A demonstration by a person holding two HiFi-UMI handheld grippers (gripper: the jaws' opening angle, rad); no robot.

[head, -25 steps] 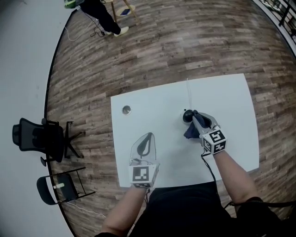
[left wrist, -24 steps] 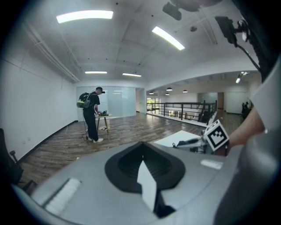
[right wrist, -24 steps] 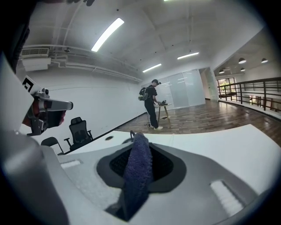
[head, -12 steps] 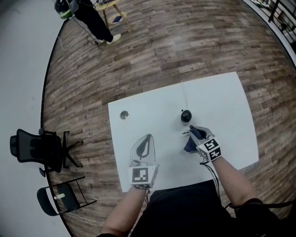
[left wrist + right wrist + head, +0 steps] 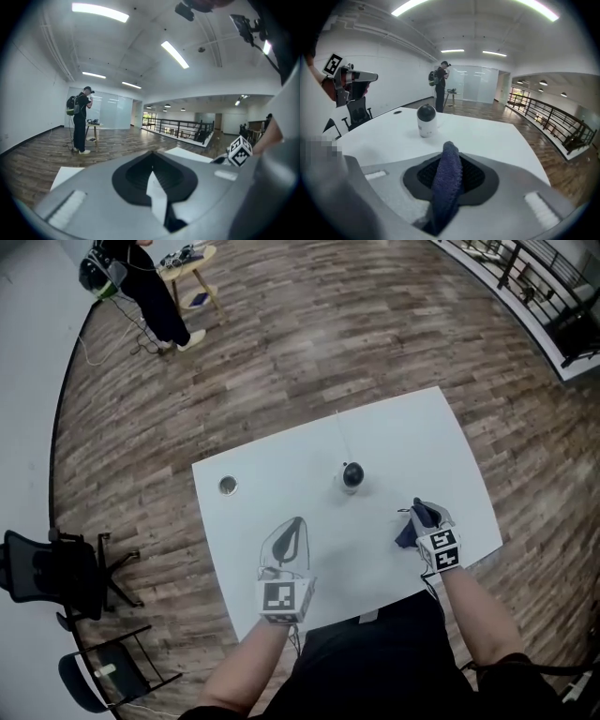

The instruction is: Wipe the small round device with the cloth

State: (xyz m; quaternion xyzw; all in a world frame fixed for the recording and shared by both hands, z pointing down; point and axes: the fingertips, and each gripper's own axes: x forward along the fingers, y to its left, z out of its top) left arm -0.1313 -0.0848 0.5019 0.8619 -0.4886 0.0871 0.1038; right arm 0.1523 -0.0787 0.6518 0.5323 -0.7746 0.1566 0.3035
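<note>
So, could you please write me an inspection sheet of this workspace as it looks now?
Surface: white table, mostly bare.
Job's things: small round device upright mid-table; dark blue cloth apart from it, near the right edge.
Clutter: one round grommet in the tabletop.
Grippers: right gripper jaws shut on the cloth; left gripper jaws together, nothing between them.
Cables: thin white cable from the device to the far table edge.
Surroundings: wood floor, black chairs at left, a person by a small wooden table, railing.
</note>
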